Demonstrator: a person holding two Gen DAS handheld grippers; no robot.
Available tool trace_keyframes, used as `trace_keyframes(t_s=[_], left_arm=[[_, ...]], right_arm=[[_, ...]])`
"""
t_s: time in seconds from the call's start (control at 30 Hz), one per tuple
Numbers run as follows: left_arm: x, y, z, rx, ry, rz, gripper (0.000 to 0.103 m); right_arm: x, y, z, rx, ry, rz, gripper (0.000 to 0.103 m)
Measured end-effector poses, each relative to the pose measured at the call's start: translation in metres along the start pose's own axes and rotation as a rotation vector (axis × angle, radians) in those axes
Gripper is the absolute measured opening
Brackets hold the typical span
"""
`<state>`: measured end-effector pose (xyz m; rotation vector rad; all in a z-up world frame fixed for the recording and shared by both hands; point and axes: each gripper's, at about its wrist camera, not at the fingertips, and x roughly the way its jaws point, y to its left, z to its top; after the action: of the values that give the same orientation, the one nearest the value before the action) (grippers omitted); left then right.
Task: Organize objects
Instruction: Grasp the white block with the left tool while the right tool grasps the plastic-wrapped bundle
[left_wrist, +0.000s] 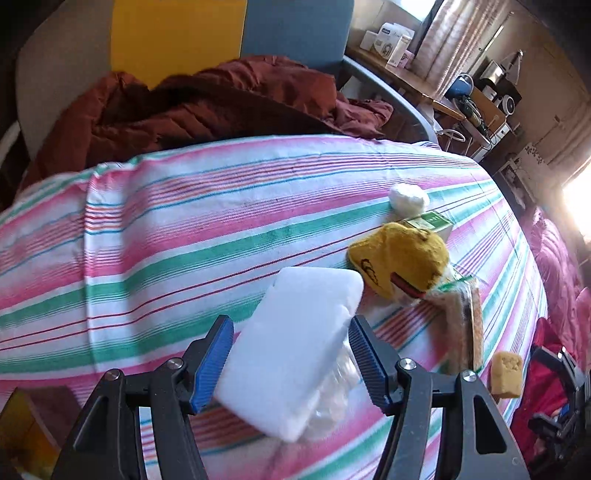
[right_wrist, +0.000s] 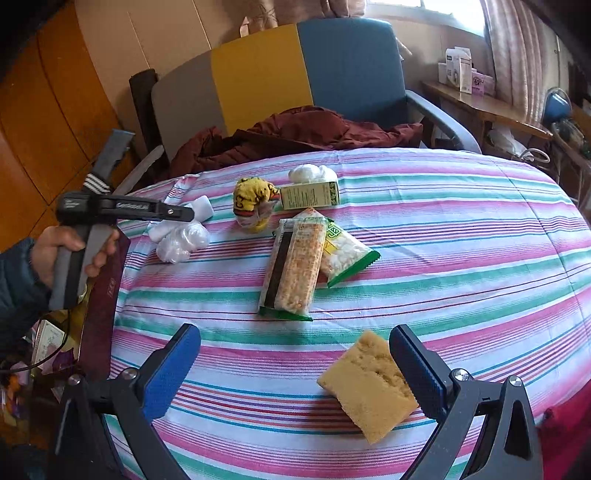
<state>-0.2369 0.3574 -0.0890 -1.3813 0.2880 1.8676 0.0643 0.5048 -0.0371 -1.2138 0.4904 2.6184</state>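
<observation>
My left gripper is shut on a white foam block, held tilted just over the left side of the striped tablecloth. A clear bag of cotton lies right under the block. In the right wrist view that gripper is at the table's left edge, in a person's hand. My right gripper stands open near the front edge. A yellow sponge lies flat on the cloth against the inner side of its right finger, not pinched.
Mid-table lie a rolled yellow sock, a green carton, a white cotton wad and two snack packs. Behind the table stands a chair with a maroon jacket. Clutter sits below the left edge.
</observation>
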Motion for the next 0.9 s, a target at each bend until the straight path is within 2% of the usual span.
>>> trace_keyframes(t_s=[0.13,0.3,0.57,0.77,0.9], left_arm=[[0.013,-0.003,0.002,-0.006,0.022,-0.041,0.063],[0.008,-0.016,-0.008,0.036,-0.021,0.012,0.057],[-0.041,-0.020,-0.028,0.004,-0.115,0.041,0.058],[-0.085,-0.017,-0.046,-0.036,-0.184,0.051,0.058],[-0.115,-0.015,-0.054,-0.064,-0.238,0.052,0.058]], right_arm=[[0.004,-0.001,-0.001,0.001,0.009,-0.002,0.103],[0.006,-0.003,-0.002,0.004,0.014,-0.009,0.103],[0.007,0.001,-0.003,0.006,0.021,0.007,0.103],[0.007,0.022,-0.002,-0.032,0.029,0.025,0.103],[0.015,0.046,0.010,-0.044,0.050,0.100,0.103]])
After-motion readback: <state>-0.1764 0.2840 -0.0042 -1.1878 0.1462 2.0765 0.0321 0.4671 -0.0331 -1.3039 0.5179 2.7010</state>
